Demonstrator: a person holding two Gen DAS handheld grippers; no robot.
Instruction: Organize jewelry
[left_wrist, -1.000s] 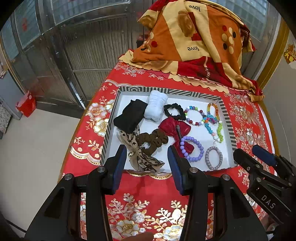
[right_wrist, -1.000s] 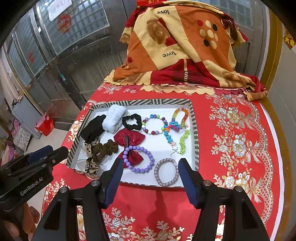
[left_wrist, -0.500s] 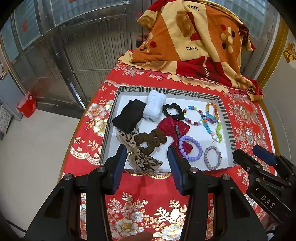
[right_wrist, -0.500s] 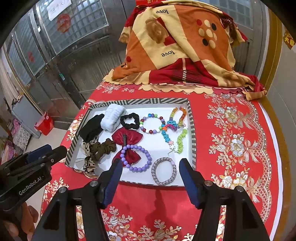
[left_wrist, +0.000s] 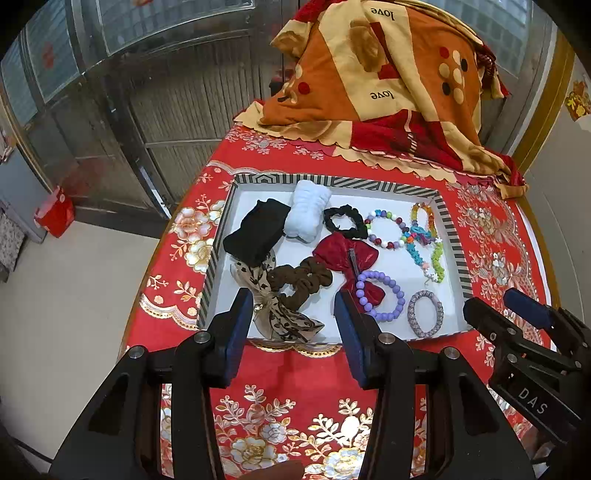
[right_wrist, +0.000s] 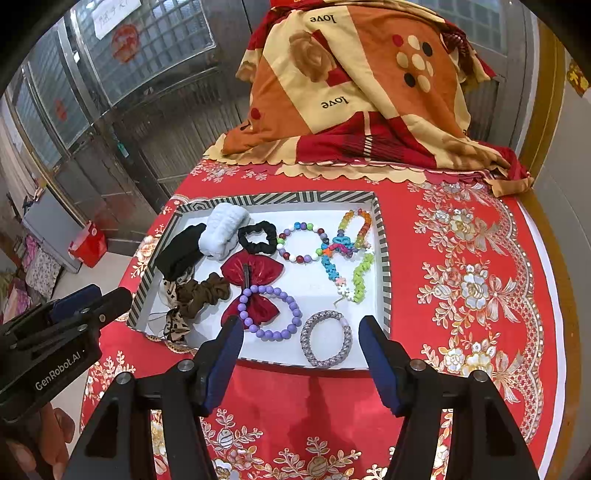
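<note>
A striped-rim white tray on the red tablecloth holds hair ties and bracelets. In it lie a purple bead bracelet, a grey braided bracelet, a red bow, a brown scrunchie, a leopard bow, a black scrunchie, and coloured bead strands. My left gripper is open and empty at the tray's near edge, over the leopard bow. My right gripper is open and empty, near the grey bracelet.
A black cloth and a white cloth roll lie at the tray's back left. An orange and red blanket is heaped at the table's far end. The table edge drops to the floor on the left.
Both grippers have drifted slightly; the tray sits a touch further from the fingers in both views. Nothing was taken hold of or moved in the tray.
</note>
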